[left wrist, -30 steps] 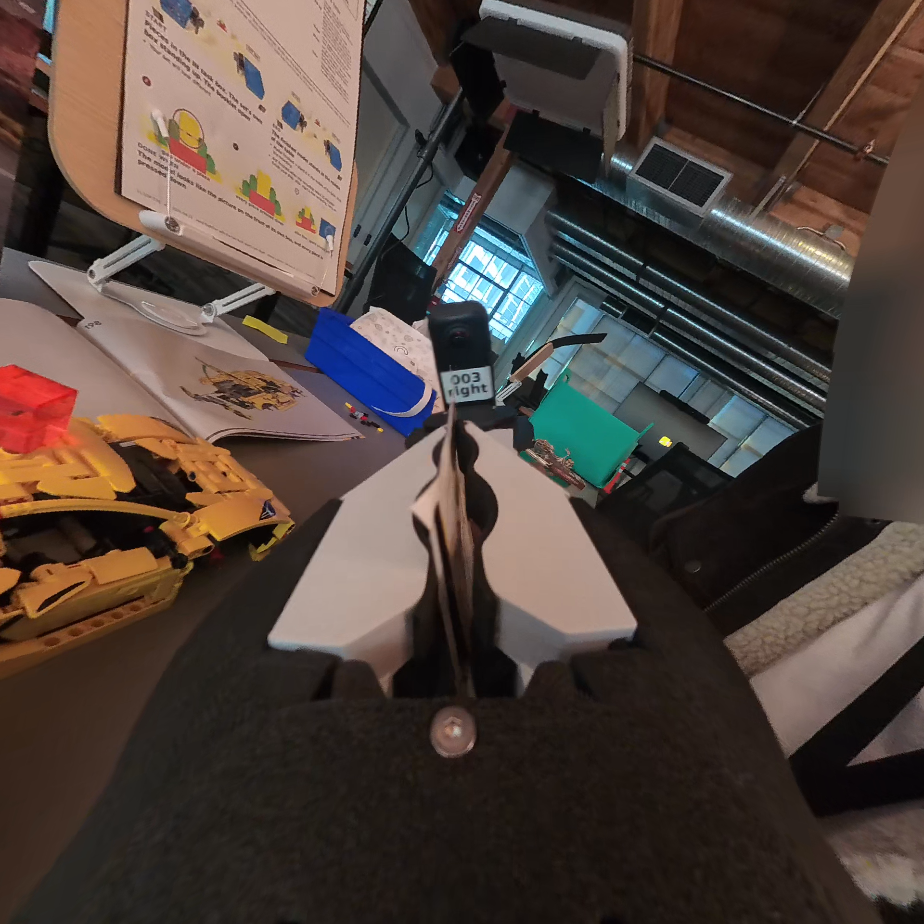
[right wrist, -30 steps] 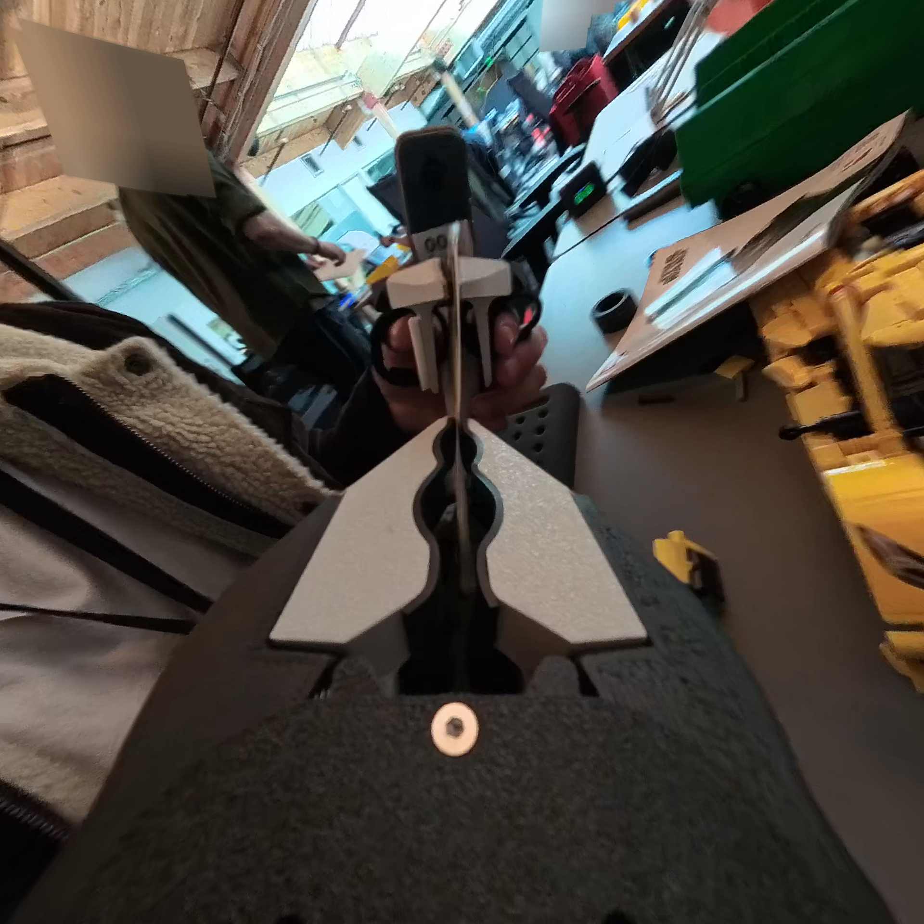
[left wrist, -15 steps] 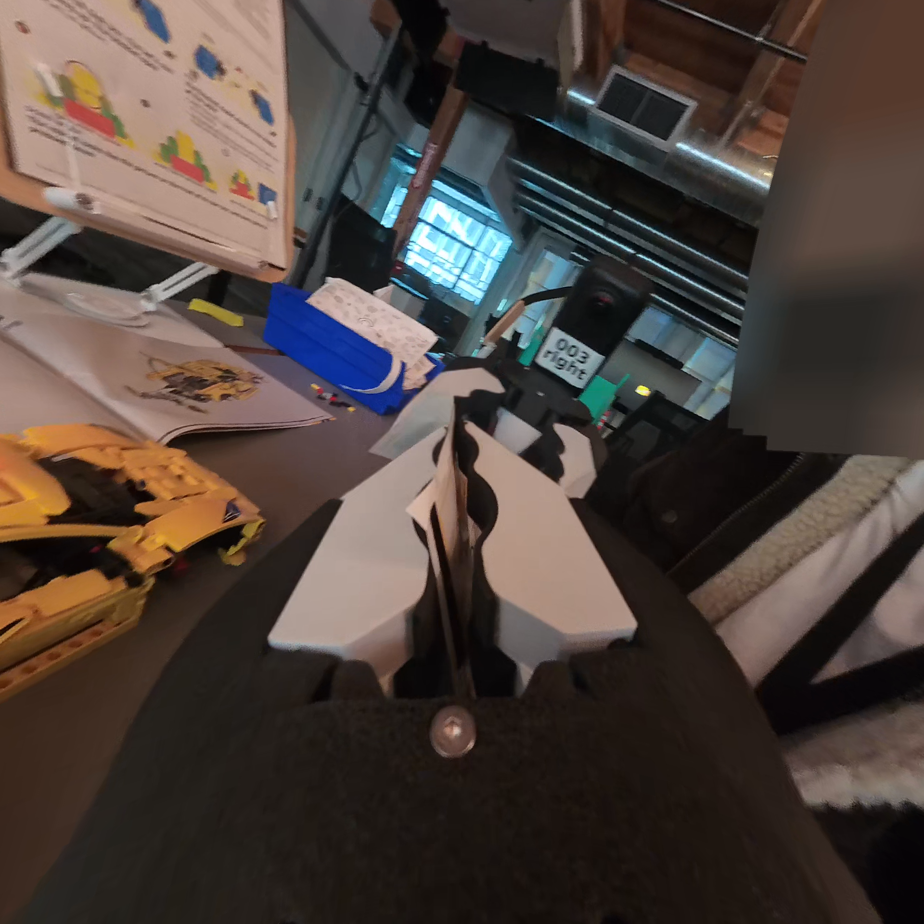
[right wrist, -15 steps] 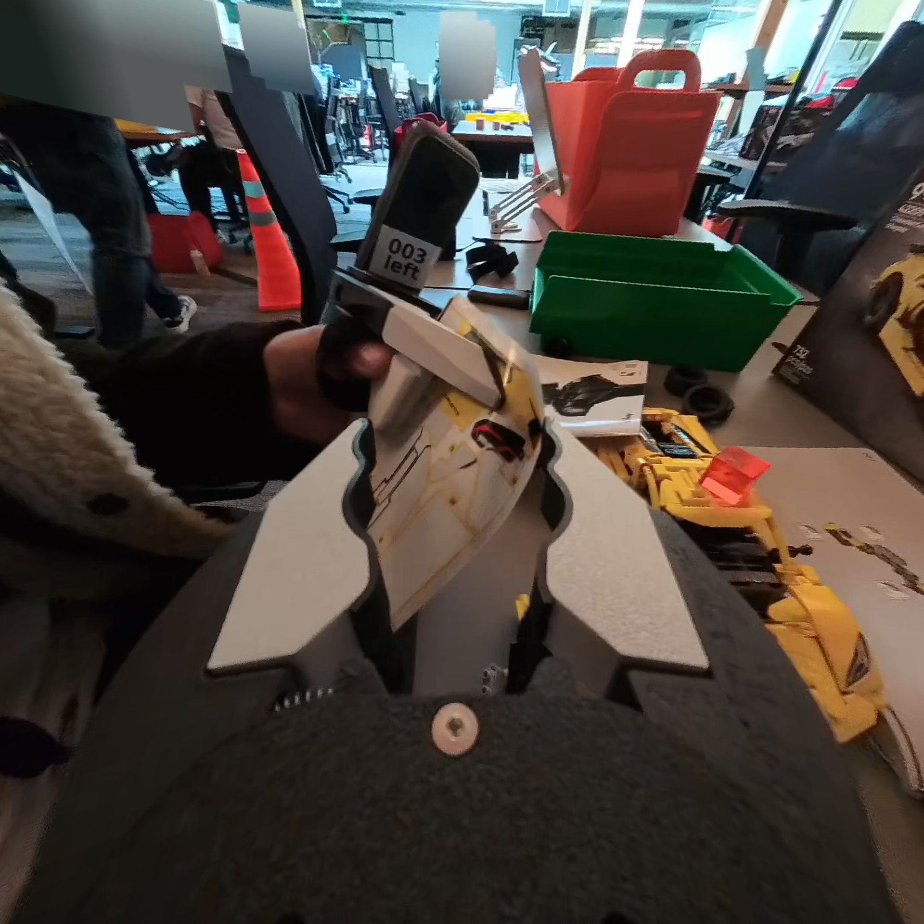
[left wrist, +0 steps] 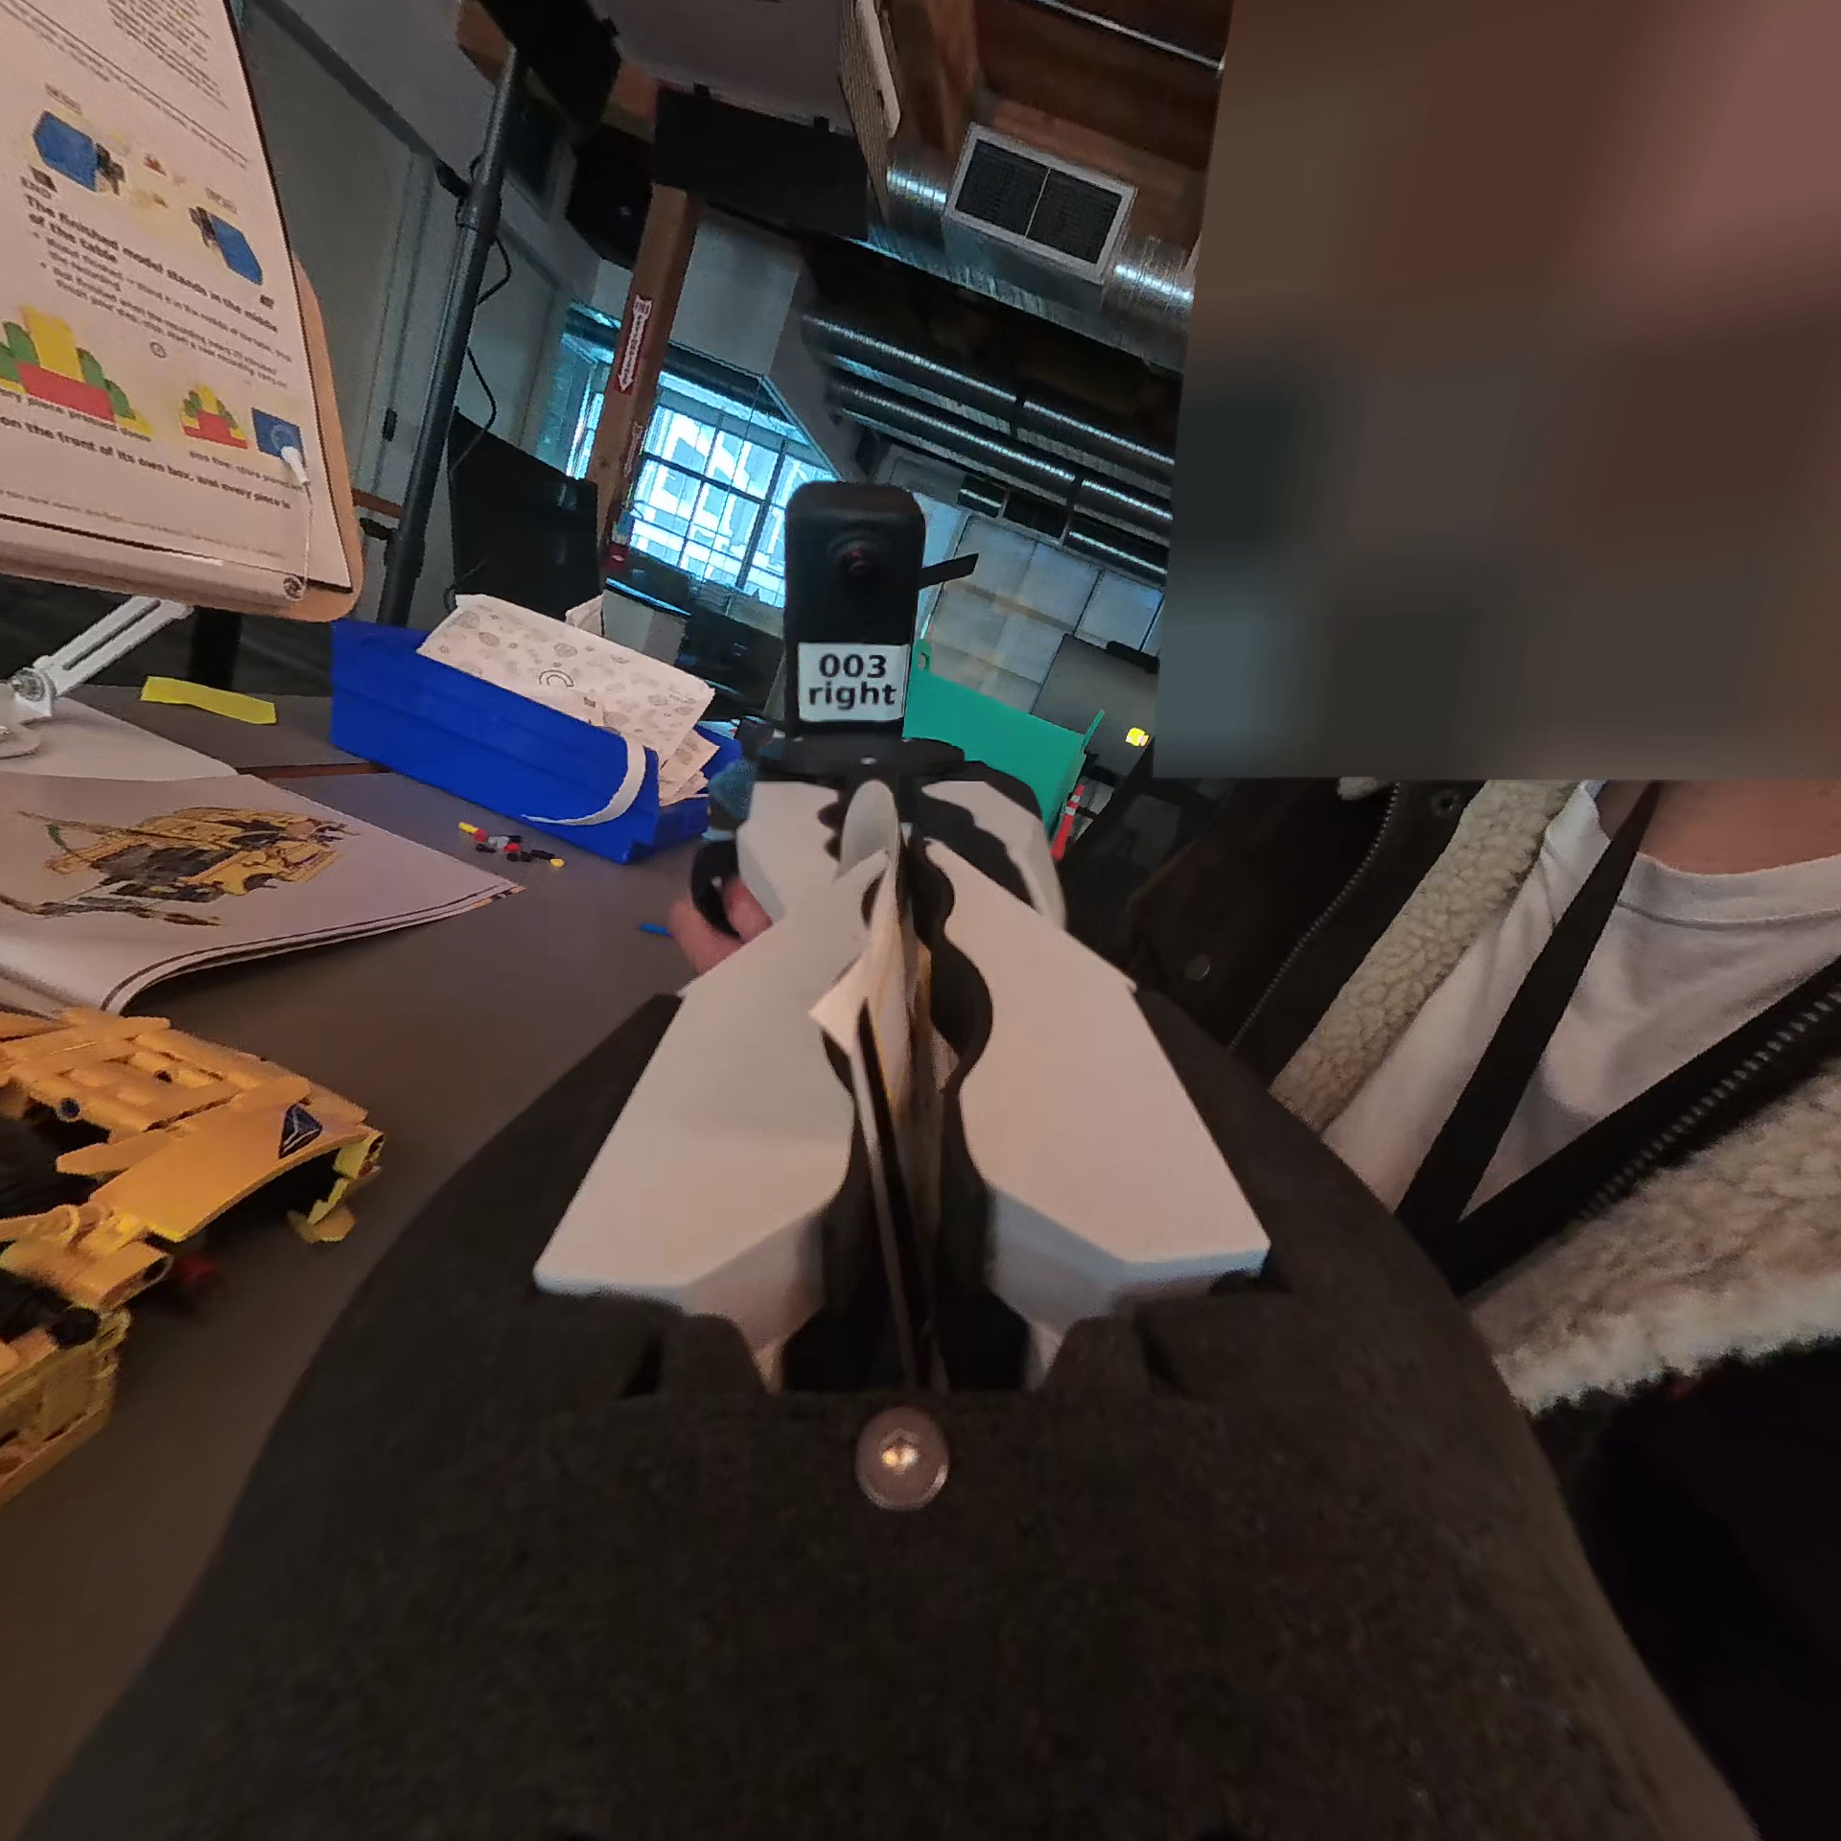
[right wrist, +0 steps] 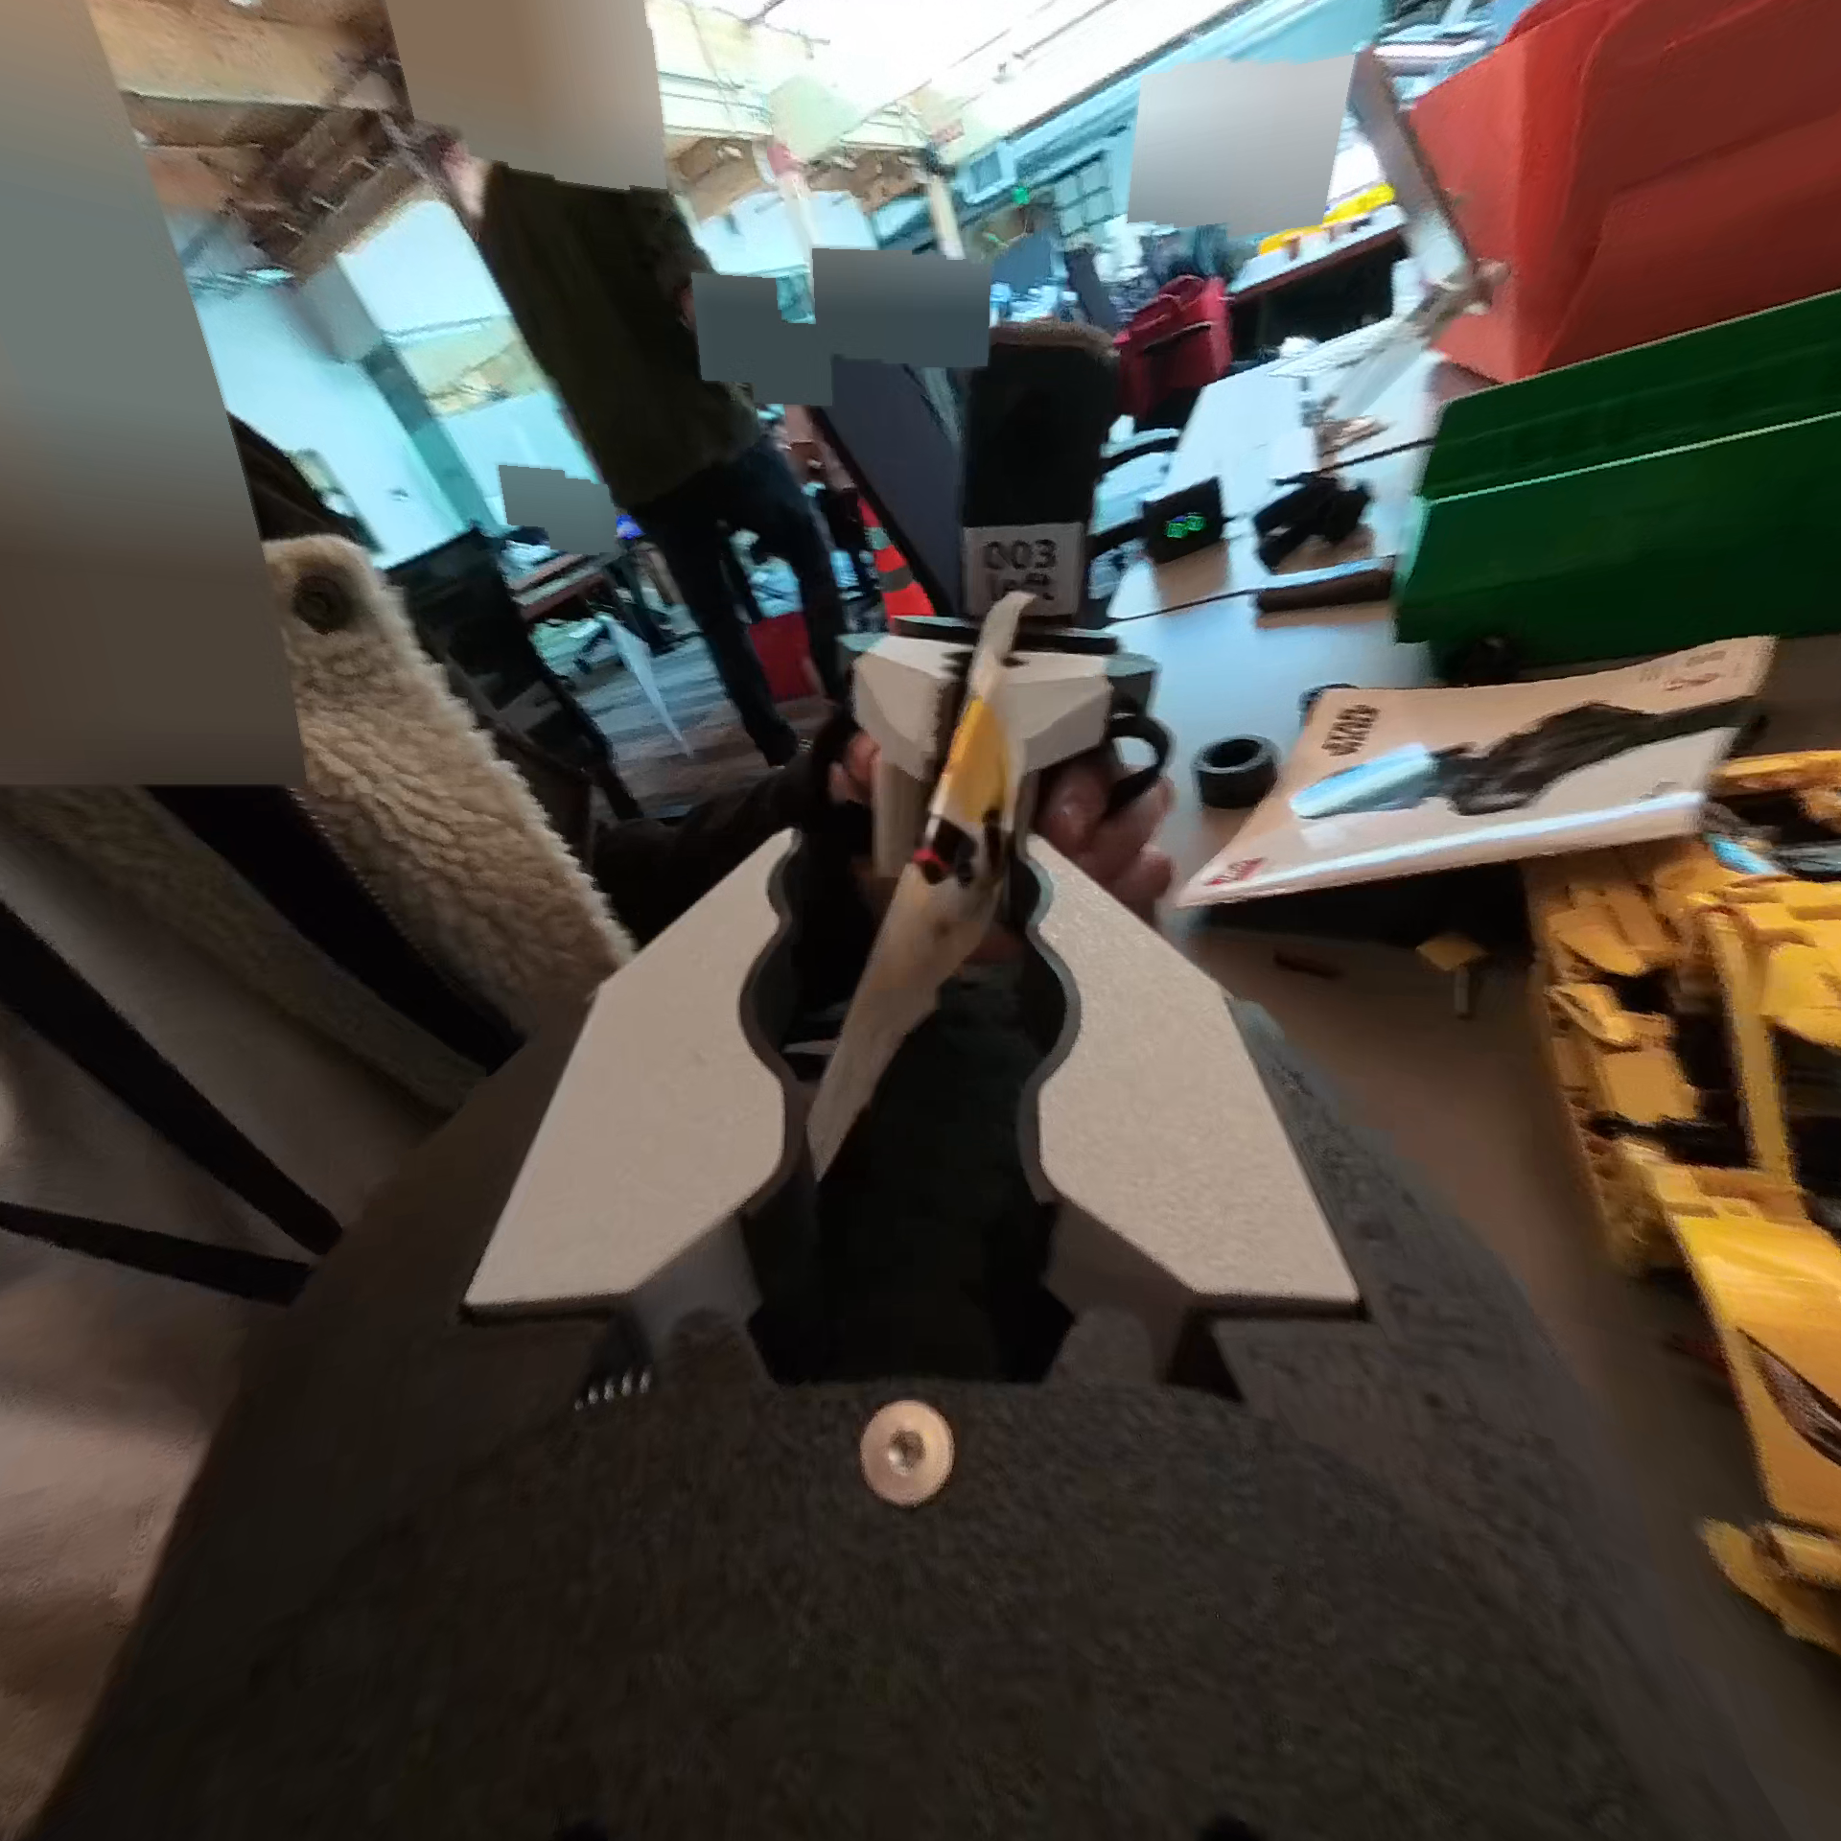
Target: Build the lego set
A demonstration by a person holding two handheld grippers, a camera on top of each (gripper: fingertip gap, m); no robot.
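Note:
A thin white sticker sheet (left wrist: 882, 981) with yellow and black print stands edge-on between my two grippers, which face each other above the table edge. My left gripper (left wrist: 902, 956) is shut on it; it also shows in the right wrist view (right wrist: 961, 697), held by a hand. My right gripper (right wrist: 912, 877) is open, and the sheet (right wrist: 936, 897) runs slantwise through the gap between its fingers without being pinched. The right gripper also shows in the left wrist view (left wrist: 877, 827). The partly built yellow Lego car (left wrist: 149, 1146) lies on the dark table (left wrist: 518, 996), to the right in the right wrist view (right wrist: 1694, 1046).
An open instruction booklet (left wrist: 199, 877) and a blue bin (left wrist: 478, 737) lie behind the car. A board with a printed sheet (left wrist: 149, 299) stands at the back left. A second booklet (right wrist: 1474, 787), a black tyre (right wrist: 1235, 767) and a green bin (right wrist: 1644, 498) show too. The person's fleece-lined jacket (left wrist: 1395, 976) is close. Left and right tips are no more than a few centimetres apart.
A second ago both grippers were shut on the sheet. My right gripper has opened and swung about; the sheet now sits loose between its fingers. My left gripper still holds it.

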